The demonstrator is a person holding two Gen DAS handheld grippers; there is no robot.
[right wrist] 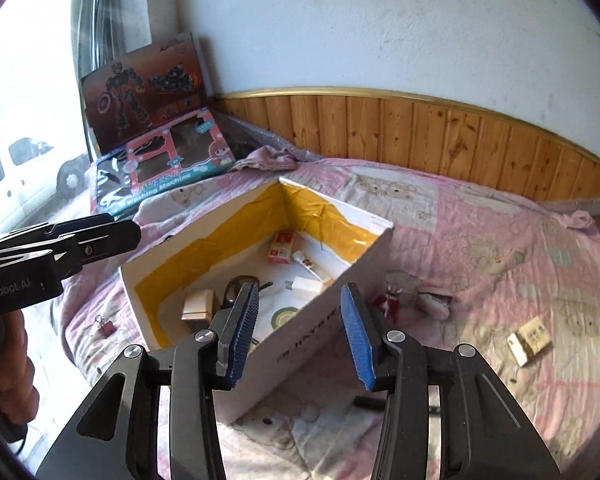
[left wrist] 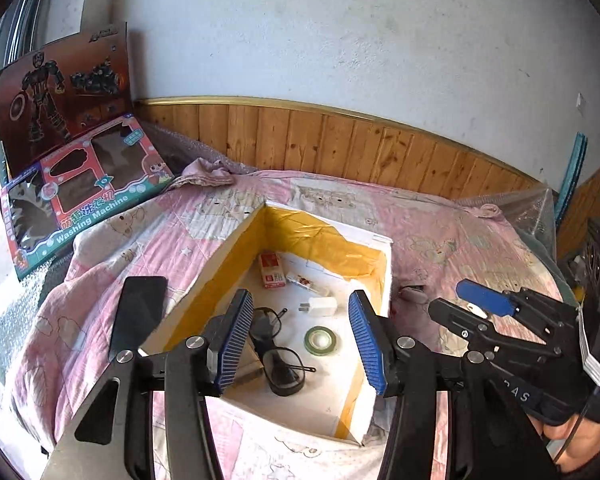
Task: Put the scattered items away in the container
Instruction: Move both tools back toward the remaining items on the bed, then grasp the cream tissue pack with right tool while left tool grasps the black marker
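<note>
A white cardboard box (left wrist: 320, 240) lined with yellow tape sits on the pink quilt. Inside lie black glasses (left wrist: 278, 356), a green tape roll (left wrist: 320, 338), a white charger (left wrist: 320, 306), a red card pack (left wrist: 271, 270), a small tube (left wrist: 310, 284) and a wooden block (right wrist: 198, 304). My left gripper (left wrist: 300, 344) hangs open over the box with nothing between its fingers. My right gripper (right wrist: 300, 340) is open and empty above the box's near wall (right wrist: 312, 332). Outside the box lie a black phone (left wrist: 138, 316), a red binder clip (right wrist: 106, 326), a red-and-white figure (right wrist: 390, 300), a white object (right wrist: 432, 300) and a tan card box (right wrist: 530, 340).
Two toy boxes (left wrist: 80, 184) lean at the back left by the window. A wood-panelled wall (left wrist: 340, 148) runs behind the bed. The right gripper (left wrist: 448, 298) shows at the right of the left wrist view, and the left gripper (right wrist: 126, 228) at the left of the right wrist view.
</note>
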